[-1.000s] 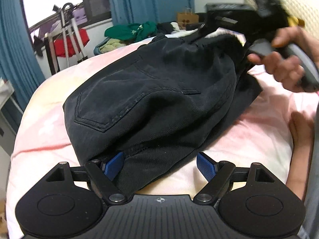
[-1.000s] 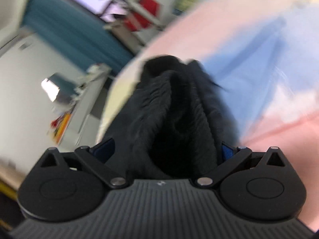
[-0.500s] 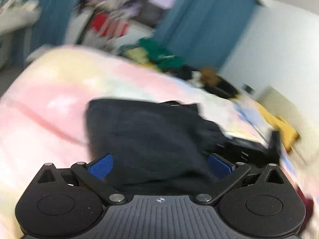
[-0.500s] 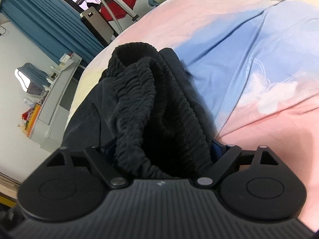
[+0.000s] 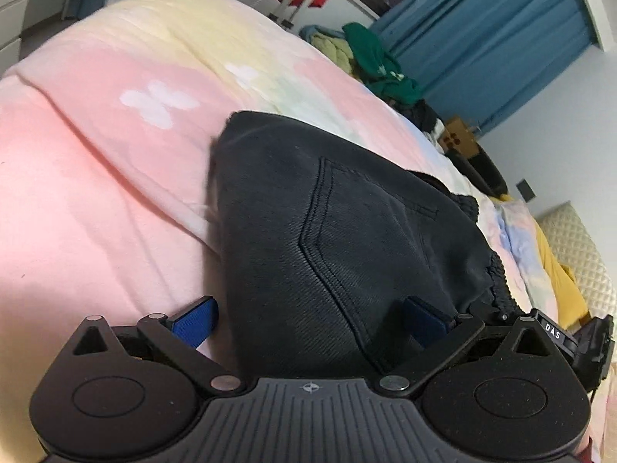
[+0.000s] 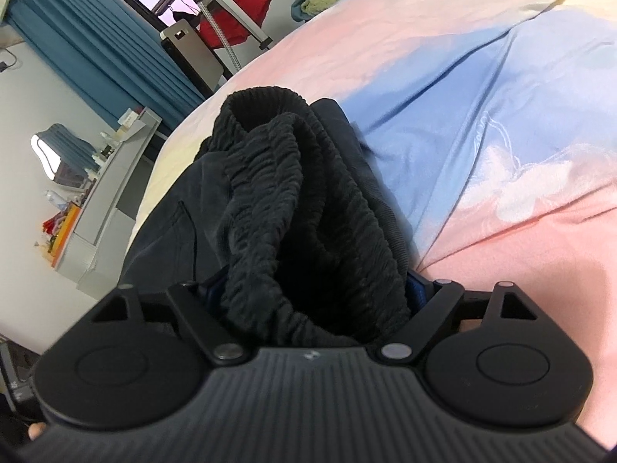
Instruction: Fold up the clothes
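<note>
Dark folded pants (image 5: 347, 223) with a stitched back pocket lie on the pastel bedspread (image 5: 96, 162). My left gripper (image 5: 308, 320) stands with its blue pads wide apart around the near end of the pants; the fabric fills the gap between them. My right gripper (image 6: 316, 285) has the bunched elastic waistband (image 6: 308, 208) packed between its fingers, which are mostly hidden by the cloth. The right gripper's body also shows at the lower right of the left wrist view (image 5: 578, 343).
A pile of green and yellow clothes (image 5: 370, 58) lies at the far side of the bed. A clothes rack with a red garment (image 6: 231, 23), blue curtains (image 6: 96, 46) and a grey desk (image 6: 108, 200) stand beyond the bed. A cardboard box (image 5: 459, 139) sits near the wall.
The left gripper swung to a new angle at the pants' end, and the pants now lie flat on the bed. The right gripper kept the waistband and settled lower.
</note>
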A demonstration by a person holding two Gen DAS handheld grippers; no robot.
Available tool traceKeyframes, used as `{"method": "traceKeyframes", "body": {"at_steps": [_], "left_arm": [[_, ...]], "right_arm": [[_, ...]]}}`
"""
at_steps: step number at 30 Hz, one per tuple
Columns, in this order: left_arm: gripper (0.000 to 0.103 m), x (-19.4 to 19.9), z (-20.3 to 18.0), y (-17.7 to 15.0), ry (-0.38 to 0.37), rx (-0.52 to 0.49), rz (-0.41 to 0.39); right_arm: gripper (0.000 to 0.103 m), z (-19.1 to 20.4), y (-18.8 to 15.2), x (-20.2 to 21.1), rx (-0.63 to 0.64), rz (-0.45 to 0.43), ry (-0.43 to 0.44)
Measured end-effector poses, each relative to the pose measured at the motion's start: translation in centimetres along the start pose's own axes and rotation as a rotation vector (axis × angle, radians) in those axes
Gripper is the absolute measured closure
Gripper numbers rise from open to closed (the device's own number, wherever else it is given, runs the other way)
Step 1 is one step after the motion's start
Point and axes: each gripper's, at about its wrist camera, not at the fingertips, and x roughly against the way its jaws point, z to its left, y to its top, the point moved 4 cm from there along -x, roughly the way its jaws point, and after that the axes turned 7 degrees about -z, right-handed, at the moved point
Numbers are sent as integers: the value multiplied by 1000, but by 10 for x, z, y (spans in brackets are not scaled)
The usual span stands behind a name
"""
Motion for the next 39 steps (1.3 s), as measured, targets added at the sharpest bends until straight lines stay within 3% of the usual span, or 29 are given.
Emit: {"method": "traceKeyframes", "body": {"at_steps": [4,6,9,11,13,17,18,24,27,32,35,39], "left_arm": [[0,-6,-5,-3,-11,-30,8],[1,-9,-5,-5,-18,-35,11],[1,-8,-6,-8,-7,-44,10],[1,-7,-5,-10,-2,-50,8],[1,-6,-4,-12,-1,-55,11],[2,-7,-8,-17,5,-86,18],[2,-7,-9,-19,9,-95,19],[6,-10,-11,-23,48,-140,31],[17,-7,-14,-25,82,-158,22],[48,7,-23,-23,108,-162,6],[59,21,-34,-21,106,-146,-26],[63,41,-66,-28,107,-180,-44]], "right_arm": [[16,2,1,0,-11,-6,10],[16,8,5,7,-29,-41,77],[16,22,16,27,-78,-124,266],[16,28,18,33,-81,-147,312],[16,28,14,27,-54,-131,260],[17,11,1,-3,13,-25,7],[17,7,-3,-7,22,-19,-22],[21,21,-7,-13,116,-41,-60],[32,27,-7,-11,132,-55,-70],[47,29,-3,16,124,-81,-63],[53,31,-1,33,119,-97,-59],[56,33,1,54,113,-119,-54]]}}
